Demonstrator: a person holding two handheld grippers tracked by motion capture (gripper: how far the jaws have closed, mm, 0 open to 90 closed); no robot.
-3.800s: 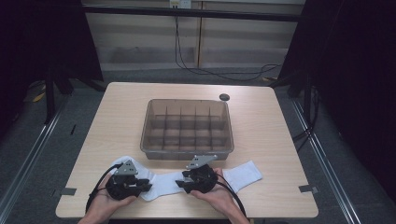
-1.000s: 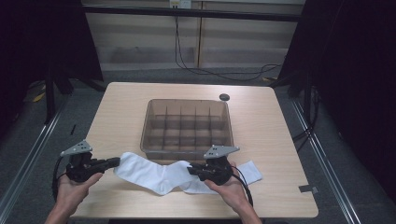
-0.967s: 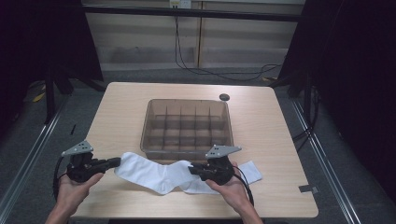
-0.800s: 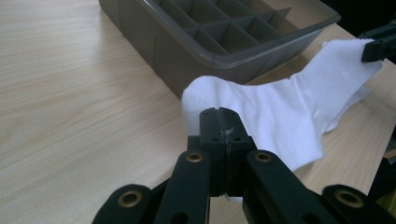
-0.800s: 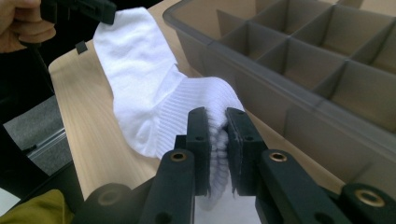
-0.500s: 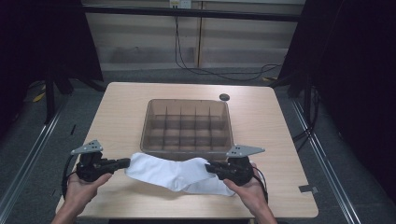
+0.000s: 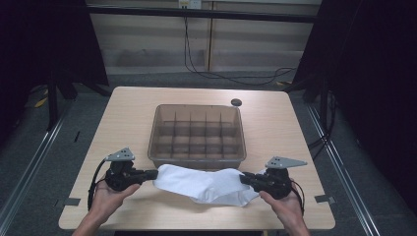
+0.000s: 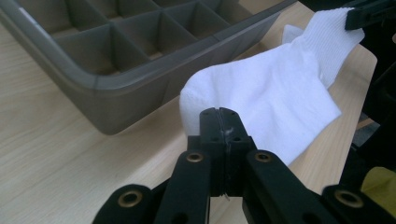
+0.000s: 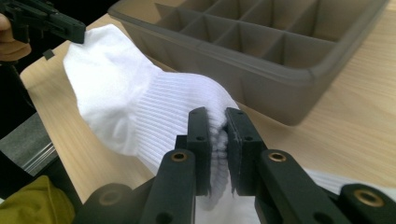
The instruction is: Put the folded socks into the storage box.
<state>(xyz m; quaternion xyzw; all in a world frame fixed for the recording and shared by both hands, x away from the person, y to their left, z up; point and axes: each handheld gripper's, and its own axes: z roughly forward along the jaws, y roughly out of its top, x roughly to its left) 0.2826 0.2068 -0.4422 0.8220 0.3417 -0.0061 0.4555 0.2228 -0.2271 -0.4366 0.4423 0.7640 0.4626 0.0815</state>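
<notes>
Two grippers stretch a white sock (image 7: 206,183) between them above the pale wooden table (image 7: 133,113): the left gripper (image 7: 147,174) is clamped on one end, the right gripper (image 7: 247,179) pinches the ribbed cuff. Just beyond both sits a grey divided tray (image 7: 196,132); farther off, a small dark disc (image 7: 236,102), grey floor and cables.

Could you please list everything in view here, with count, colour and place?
sock: one, white, stretched between the two tongs in front of the tray
second sock: one, white, flat on the table under the right tongs
tray: one, grey-brown, divided into compartments, mid-table
small disc: one, dark, far right of table
table: one, light wood
left tongs: black, shut on the sock's toe end
right tongs: black, shut on the sock's ribbed cuff
hands: two, at near edge
</notes>
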